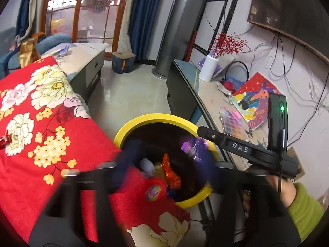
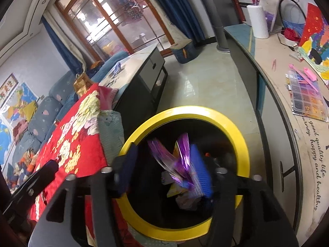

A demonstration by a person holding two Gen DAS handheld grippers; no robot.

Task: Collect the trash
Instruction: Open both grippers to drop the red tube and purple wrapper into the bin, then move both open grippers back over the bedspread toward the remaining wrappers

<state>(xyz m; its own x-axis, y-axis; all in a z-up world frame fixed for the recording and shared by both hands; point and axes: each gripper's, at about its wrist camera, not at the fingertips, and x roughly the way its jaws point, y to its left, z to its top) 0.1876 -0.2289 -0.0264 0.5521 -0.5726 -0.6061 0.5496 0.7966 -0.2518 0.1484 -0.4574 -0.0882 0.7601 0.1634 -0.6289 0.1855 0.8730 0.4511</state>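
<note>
Left gripper: jaws stand wide apart over the mouth of the bin, nothing pressed between them; the fingers are blurred. Below them, inside the bin, lie an orange-red wrapper, a round red-rimmed piece and a pale grey lump; whether the round piece is loose in the air or resting, I cannot tell. Right gripper: jaws apart, blue pads either side of a purple foil wrapper that sits between them, against or just beside the right-hand pad. It looks unclamped, judged as being let go over the bin, whose yellow rim rings the whole gripper in the right wrist view. More paper scraps lie under it in the bin. Progress, judged: both loads are at or in the bin, so this drop-off is nearly complete. Left to do: one red scrap near the edge of the red flowered blanket, and possibly a gold foil bag at its far end, if that counts as trash. Room: the blanket edge touches or overlaps the bin rim on one side. The long table with a bead box runs just beside the other side. Open floor beyond the bin gives the only free way out; the person's green sleeve and the right gripper's body crowd the table side.
</note>
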